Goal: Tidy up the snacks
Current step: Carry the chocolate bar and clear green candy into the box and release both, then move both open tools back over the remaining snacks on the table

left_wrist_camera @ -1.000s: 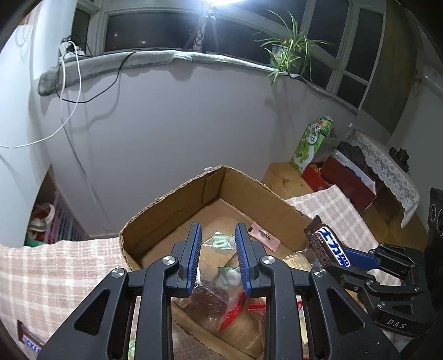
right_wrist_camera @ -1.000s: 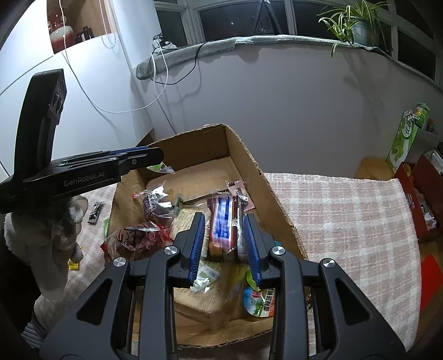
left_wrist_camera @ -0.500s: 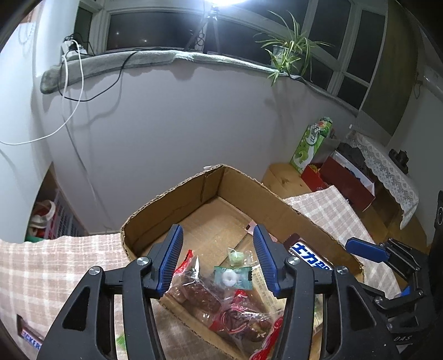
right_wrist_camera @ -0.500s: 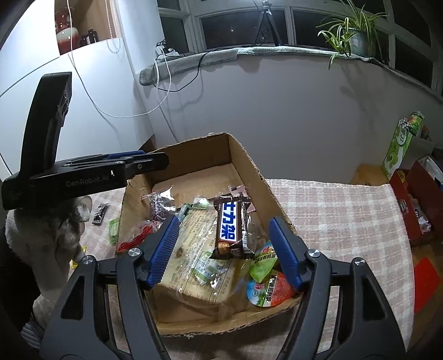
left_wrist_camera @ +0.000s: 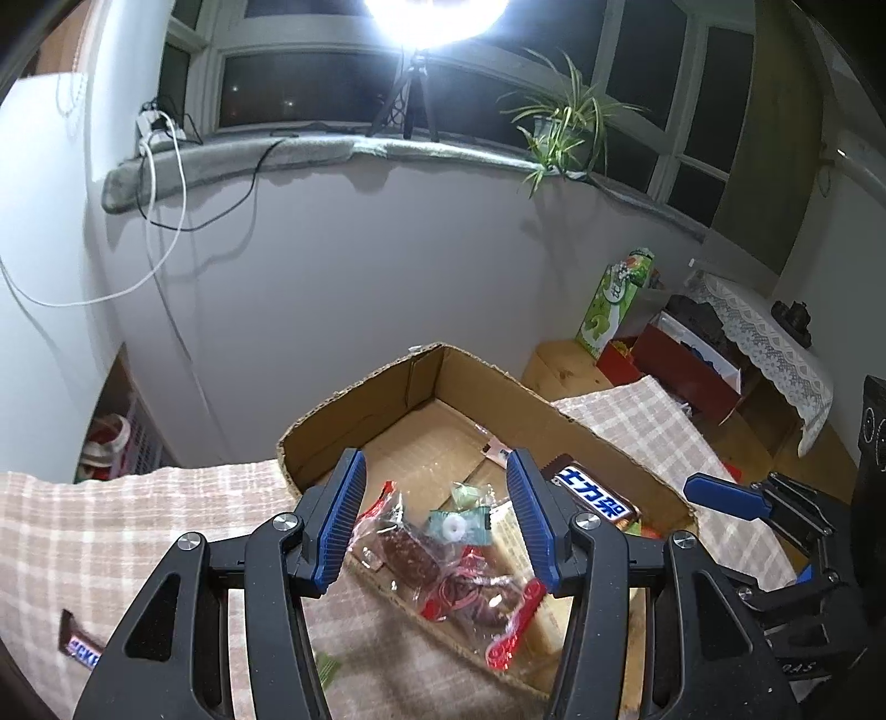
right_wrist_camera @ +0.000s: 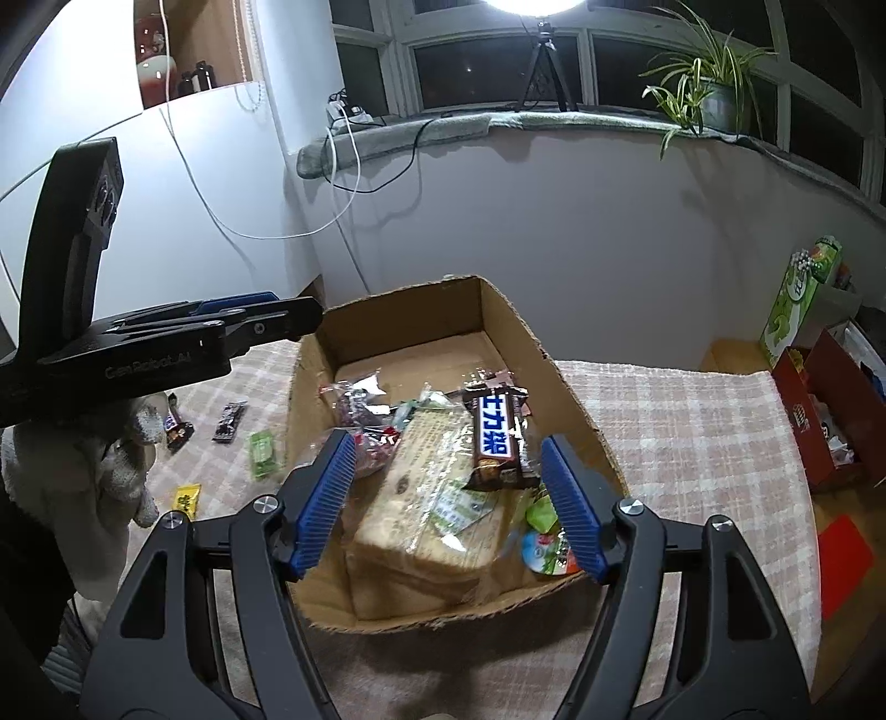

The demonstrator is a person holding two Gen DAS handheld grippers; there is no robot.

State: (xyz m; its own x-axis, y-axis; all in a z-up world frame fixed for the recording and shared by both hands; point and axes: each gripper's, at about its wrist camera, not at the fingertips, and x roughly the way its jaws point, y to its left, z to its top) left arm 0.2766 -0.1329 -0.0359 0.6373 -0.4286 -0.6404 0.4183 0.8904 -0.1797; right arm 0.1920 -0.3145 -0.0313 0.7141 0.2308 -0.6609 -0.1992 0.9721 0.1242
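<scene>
Glaring lamp [left_wrist_camera: 437, 16] overhead; dim, fisheye-warped edges.

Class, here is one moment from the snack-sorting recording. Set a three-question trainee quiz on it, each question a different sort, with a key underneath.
1. True or false: the chocolate bar with the blue label lies inside the cardboard box.
2. Multiple choice: the left gripper is A) shut on a snack, B) open with nothing gripped, C) out of view.
3. Fill in: several small snacks, among them a green packet, lie outside the box on the checked ____.

Key: 1 true. 2 B; its jaws have just been opening, and so have those of the right gripper, which is also open and holds nothing. 3 cloth.
</scene>
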